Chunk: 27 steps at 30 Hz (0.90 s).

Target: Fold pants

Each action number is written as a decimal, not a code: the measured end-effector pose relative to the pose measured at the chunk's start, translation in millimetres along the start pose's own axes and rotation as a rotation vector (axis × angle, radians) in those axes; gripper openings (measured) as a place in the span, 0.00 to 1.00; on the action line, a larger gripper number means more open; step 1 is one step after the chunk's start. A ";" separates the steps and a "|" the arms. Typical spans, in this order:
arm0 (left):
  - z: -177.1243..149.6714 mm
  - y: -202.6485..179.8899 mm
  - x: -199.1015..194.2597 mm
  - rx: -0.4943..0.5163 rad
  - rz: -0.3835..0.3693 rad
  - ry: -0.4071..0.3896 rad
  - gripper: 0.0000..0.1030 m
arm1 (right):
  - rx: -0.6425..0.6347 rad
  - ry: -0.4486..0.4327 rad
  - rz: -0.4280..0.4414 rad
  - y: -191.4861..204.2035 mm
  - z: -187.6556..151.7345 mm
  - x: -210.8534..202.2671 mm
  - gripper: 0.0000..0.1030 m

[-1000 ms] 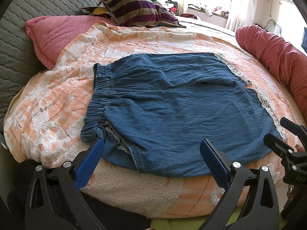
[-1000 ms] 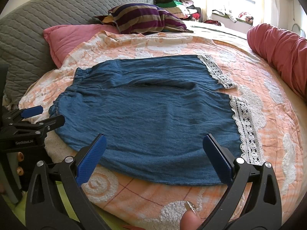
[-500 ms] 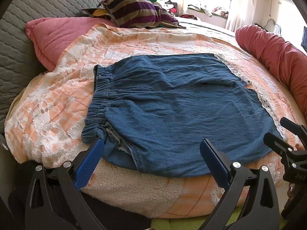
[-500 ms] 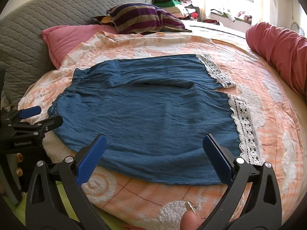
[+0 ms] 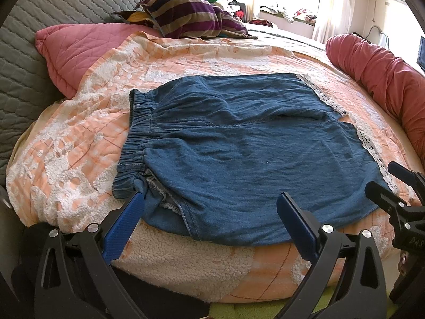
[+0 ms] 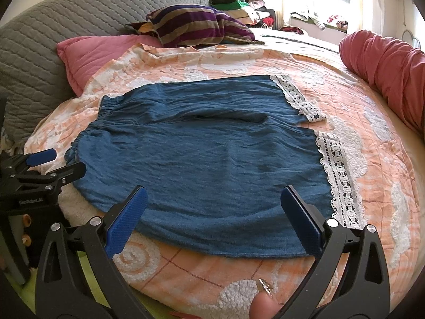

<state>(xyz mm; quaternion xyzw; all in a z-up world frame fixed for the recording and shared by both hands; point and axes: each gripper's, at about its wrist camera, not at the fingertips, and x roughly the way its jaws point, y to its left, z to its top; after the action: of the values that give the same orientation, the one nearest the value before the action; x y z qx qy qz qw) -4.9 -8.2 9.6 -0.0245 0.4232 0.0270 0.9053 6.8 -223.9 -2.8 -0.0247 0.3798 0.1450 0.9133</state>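
Note:
Blue denim pants (image 5: 239, 148) (image 6: 212, 154) lie flat on an orange and white quilt, elastic waistband to the left, white lace-trimmed leg hems (image 6: 337, 170) to the right. My left gripper (image 5: 209, 212) hovers open at the near edge by the waistband corner, nothing between its blue pads. My right gripper (image 6: 212, 207) is open above the near edge of the leg, close to the lace hem, also holding nothing. Each gripper shows at the edge of the other's view: the right gripper (image 5: 398, 194) and the left gripper (image 6: 47, 164).
The quilt (image 5: 79, 138) covers a round bed with a grey padded headboard (image 5: 34, 53). A pink pillow (image 5: 79, 50) and a striped cushion (image 5: 186, 16) lie at the back, a red bolster (image 5: 377, 74) at the right. A fingertip (image 6: 263, 305) shows at the bottom.
Both views have shifted only slightly; the pants lie as before and both grippers stay open at the near edge.

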 end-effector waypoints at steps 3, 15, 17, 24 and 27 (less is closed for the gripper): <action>-0.2 -0.4 0.0 0.001 0.000 0.001 0.96 | -0.002 -0.001 0.002 0.9 0.2 -0.2 0.92; 13.9 16.0 17.9 -0.021 -0.009 0.028 0.96 | -0.024 -0.007 0.030 -1.8 27.7 16.5 0.92; 17.9 23.0 22.1 -0.041 -0.013 0.033 0.96 | -0.042 -0.002 0.037 -1.0 36.6 23.0 0.92; 39.4 48.5 40.8 -0.078 -0.012 0.044 0.96 | -0.107 -0.001 0.048 5.6 73.4 50.3 0.92; 51.8 64.9 52.9 -0.107 -0.006 0.048 0.96 | -0.145 0.001 0.055 10.0 89.9 64.2 0.92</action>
<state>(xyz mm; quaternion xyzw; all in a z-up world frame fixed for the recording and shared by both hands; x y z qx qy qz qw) 64.1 61.4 0.8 -0.0746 0.4426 0.0461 0.8924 108.6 -184.6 16.7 -0.0805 0.3692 0.1971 0.9046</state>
